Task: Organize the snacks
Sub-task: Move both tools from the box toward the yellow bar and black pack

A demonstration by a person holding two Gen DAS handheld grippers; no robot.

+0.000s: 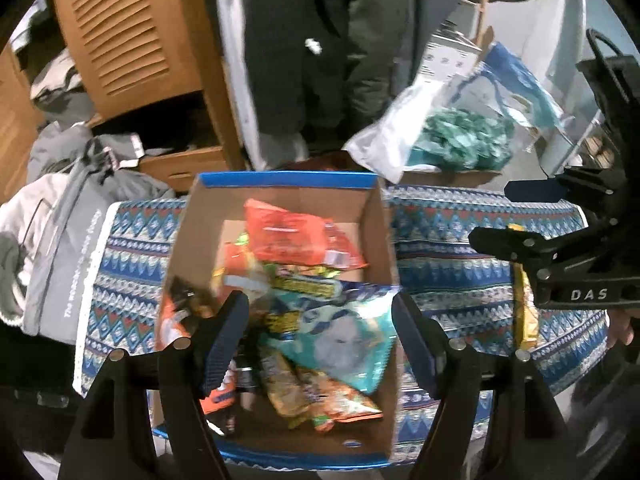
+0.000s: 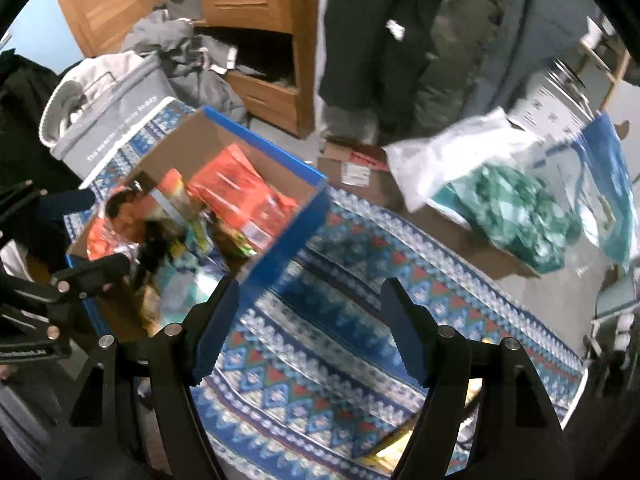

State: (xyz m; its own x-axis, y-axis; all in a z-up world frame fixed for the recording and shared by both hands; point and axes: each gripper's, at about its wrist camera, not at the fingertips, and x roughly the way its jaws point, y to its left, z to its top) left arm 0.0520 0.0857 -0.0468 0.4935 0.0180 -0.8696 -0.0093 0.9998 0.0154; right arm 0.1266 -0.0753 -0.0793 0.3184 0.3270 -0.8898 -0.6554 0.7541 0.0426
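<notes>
A cardboard box with blue rims sits on a patterned cloth and holds several snack packs, among them an orange bag and a teal bag. My left gripper is open and empty, just above the box's contents. My right gripper is open over the cloth, to the right of the box; it also shows in the left wrist view. A yellow snack pack lies on the cloth under the right gripper and shows at the bottom of the right wrist view.
The blue patterned cloth covers the table. A clear bag of green-wrapped candy rests on a cardboard box behind the table. A grey laundry bin stands at the left. A wooden cabinet and hanging coats are behind.
</notes>
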